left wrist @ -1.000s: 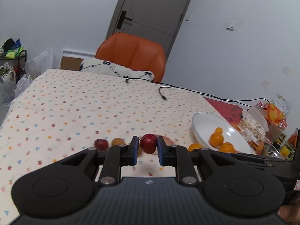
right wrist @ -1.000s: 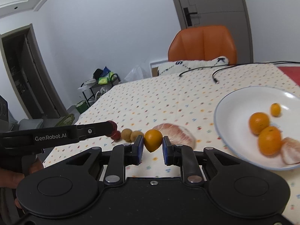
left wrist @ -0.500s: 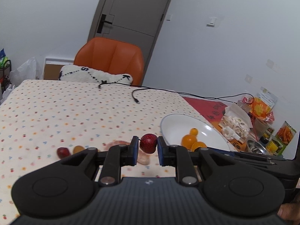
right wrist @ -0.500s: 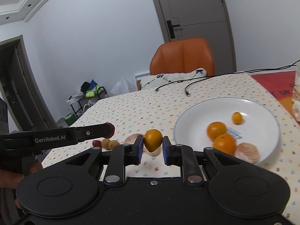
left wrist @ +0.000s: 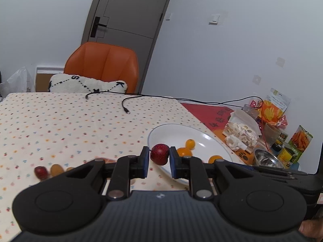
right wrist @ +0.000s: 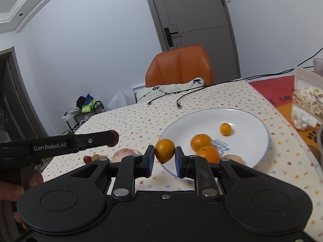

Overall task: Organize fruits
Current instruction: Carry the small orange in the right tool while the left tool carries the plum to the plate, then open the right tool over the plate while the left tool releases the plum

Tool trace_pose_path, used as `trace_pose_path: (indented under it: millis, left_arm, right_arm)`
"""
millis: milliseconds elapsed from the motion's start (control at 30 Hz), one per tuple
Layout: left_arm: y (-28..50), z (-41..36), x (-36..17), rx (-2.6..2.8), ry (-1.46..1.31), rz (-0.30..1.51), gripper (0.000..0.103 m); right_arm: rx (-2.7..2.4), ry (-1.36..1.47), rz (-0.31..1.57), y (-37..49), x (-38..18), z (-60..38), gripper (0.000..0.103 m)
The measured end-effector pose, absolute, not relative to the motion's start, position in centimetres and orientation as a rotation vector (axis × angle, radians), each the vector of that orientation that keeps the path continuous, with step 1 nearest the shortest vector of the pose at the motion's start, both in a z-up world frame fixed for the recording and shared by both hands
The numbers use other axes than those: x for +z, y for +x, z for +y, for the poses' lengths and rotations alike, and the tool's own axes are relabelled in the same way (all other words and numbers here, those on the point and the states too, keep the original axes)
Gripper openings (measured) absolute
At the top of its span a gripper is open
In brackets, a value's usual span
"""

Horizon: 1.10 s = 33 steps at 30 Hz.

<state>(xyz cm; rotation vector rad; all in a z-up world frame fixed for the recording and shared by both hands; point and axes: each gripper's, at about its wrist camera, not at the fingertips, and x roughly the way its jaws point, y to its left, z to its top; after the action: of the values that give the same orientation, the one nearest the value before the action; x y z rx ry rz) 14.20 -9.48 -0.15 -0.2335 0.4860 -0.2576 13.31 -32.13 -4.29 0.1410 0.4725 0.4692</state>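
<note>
Two claws: my left claw (left wrist: 159,159) clamps a red fruit (left wrist: 159,154); my right claw (right wrist: 164,158) clamps an orange fruit (right wrist: 164,150), both beside the plate (right wrist: 252,151).
Surface (left wrist: 60,121): spotted cloth, cables (left wrist: 129,98).
Room: orange chair (left wrist: 105,66), grey door (left wrist: 129,10).

A lived-in home room: a grey interior door (left wrist: 125,20) at 12 o'clock, an orange padded chair (left wrist: 103,64) with a white cushion (left wrist: 86,83), a bench (left wrist: 60,121) under a fruit-dotted cloth, snack packets (left wrist: 274,109) at 3 o'clock, a cluttered rack (right wrist: 84,111) at 9 o'clock.
</note>
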Motion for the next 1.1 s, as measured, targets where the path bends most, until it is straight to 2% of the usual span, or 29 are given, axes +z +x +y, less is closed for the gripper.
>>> trace_pose_path:
  millis: [833, 1100]
  left_arm:
    - [18.1, -14.1, -1.8, -0.336, -0.225, 0.551, 0.020]
    - [18.5, -13.1, -2.2, -0.267, -0.249, 0.585, 0.024]
  right_arm:
    - [0.328, 0.219, 0.477, 16.1, -5.5, -38.1, 0.020]
    - [0.320, 0.228, 0.480, 16.8, -5.8, -38.1, 0.020]
